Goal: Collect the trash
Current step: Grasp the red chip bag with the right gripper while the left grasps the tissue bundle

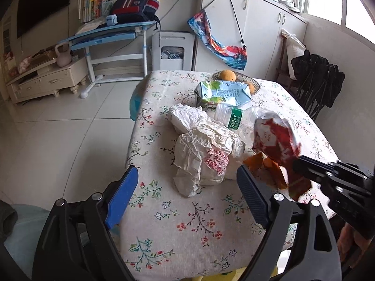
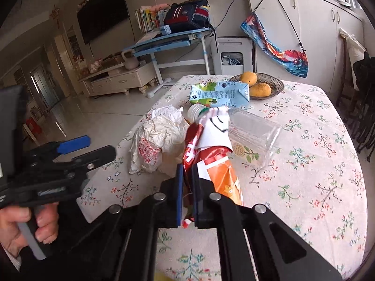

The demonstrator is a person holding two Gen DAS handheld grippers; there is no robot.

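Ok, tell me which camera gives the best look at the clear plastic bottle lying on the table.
The right wrist view: the clear plastic bottle shows nearly whole, lying on its side on the floral tablecloth, only its neck hidden behind the red and orange snack wrapper. In the left wrist view mostly the green label shows.

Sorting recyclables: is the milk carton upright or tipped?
Tipped: the milk carton lies on its long side by the fruit bowl.

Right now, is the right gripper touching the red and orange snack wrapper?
Touching. The right wrist view shows the right gripper with its jaws shut on the red and orange snack wrapper, which sticks out between the pads.
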